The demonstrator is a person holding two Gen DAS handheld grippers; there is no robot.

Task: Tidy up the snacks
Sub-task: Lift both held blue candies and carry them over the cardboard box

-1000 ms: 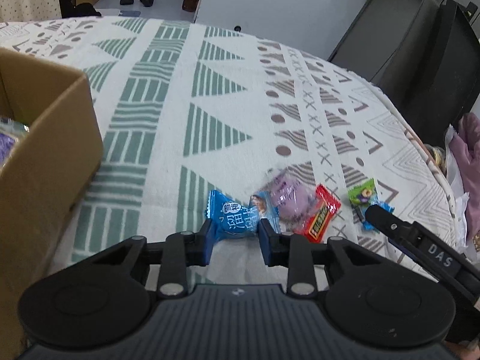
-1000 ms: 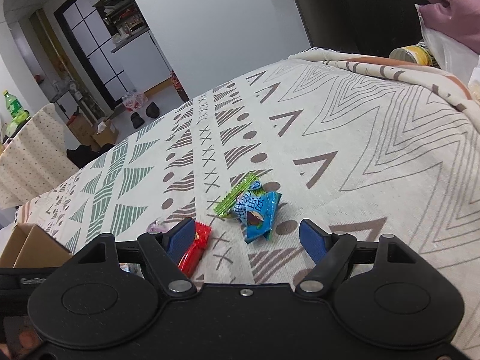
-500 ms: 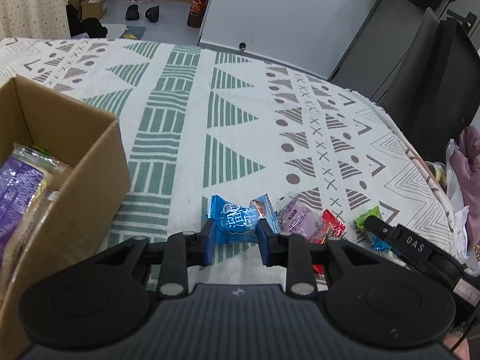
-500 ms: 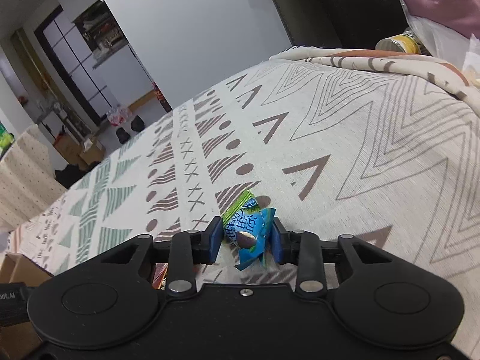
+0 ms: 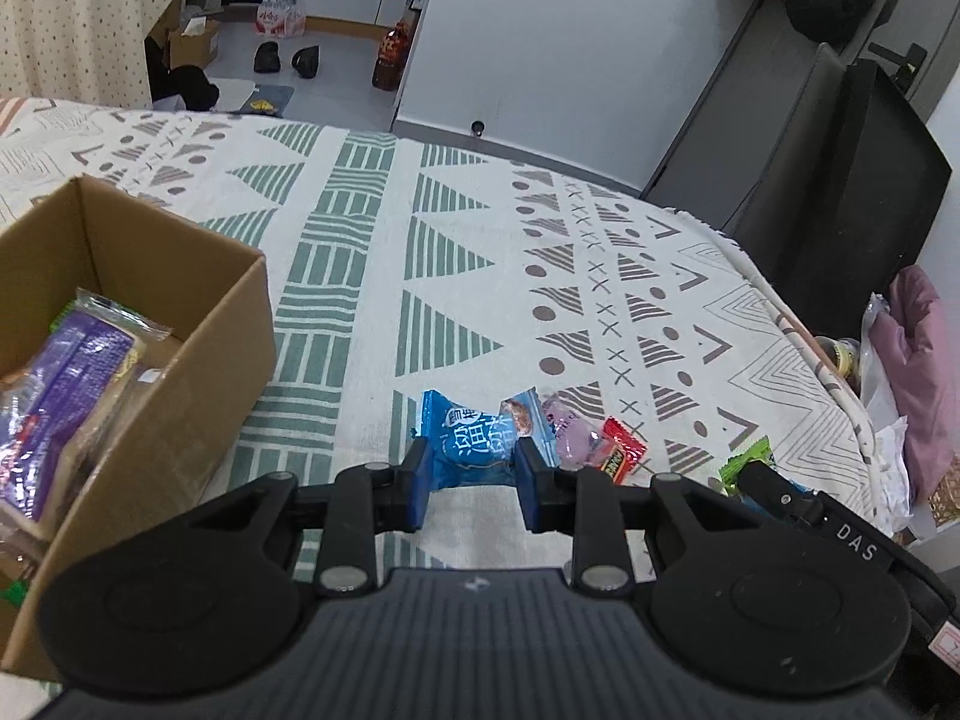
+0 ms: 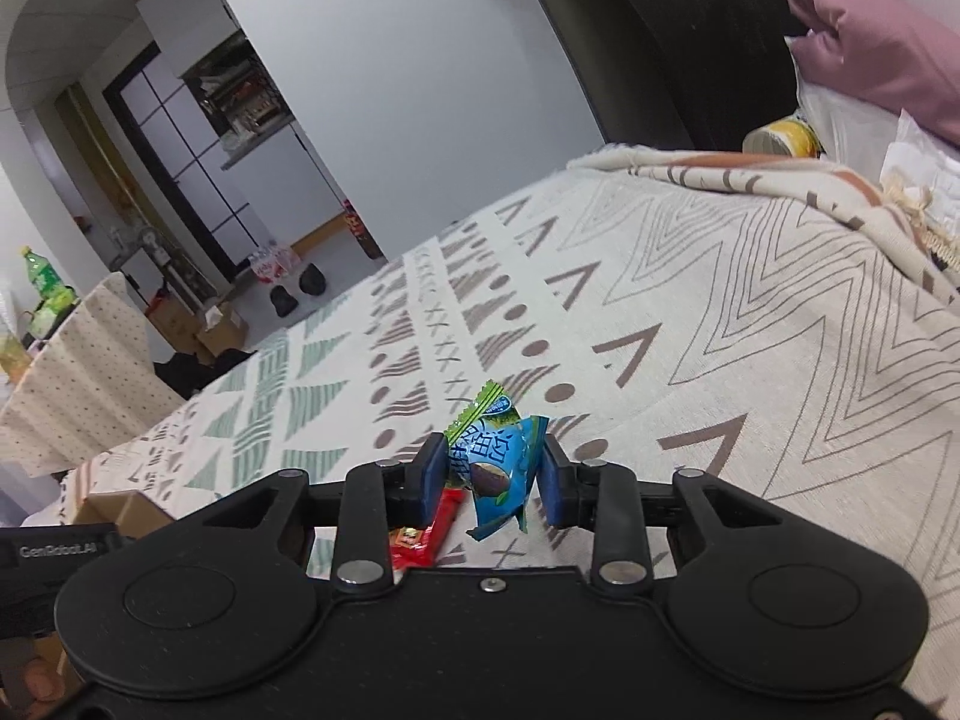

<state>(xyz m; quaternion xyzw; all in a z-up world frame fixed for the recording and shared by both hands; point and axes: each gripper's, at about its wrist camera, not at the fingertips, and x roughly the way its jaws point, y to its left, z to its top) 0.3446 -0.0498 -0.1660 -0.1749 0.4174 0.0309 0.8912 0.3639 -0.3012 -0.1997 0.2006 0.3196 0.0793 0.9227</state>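
Observation:
My left gripper (image 5: 471,474) is shut on a blue candy packet (image 5: 480,441), held above the patterned tablecloth. To its left stands a cardboard box (image 5: 234,324) holding a purple snack pack (image 5: 66,384). A purple candy (image 5: 573,438) and a red candy (image 5: 624,459) lie on the cloth just to the right. My right gripper (image 6: 492,471) is shut on a blue and green candy packet (image 6: 495,459), lifted off the cloth. The red candy (image 6: 429,531) lies below its left finger. The green edge of that packet (image 5: 744,462) shows by the right gripper in the left wrist view.
The tablecloth (image 5: 468,276) ends at a far edge with floor, shoes and bottles beyond. A black chair (image 5: 840,192) stands at the right. A pink cloth (image 6: 882,42), plastic bags and a yellow cup (image 6: 786,138) sit past the right edge. The box corner (image 6: 120,510) shows at left.
The right gripper shut on the blue and green packet and lifted it off the cloth. The left gripper, holding the blue packet, rose and drew back, bringing the box interior into view.

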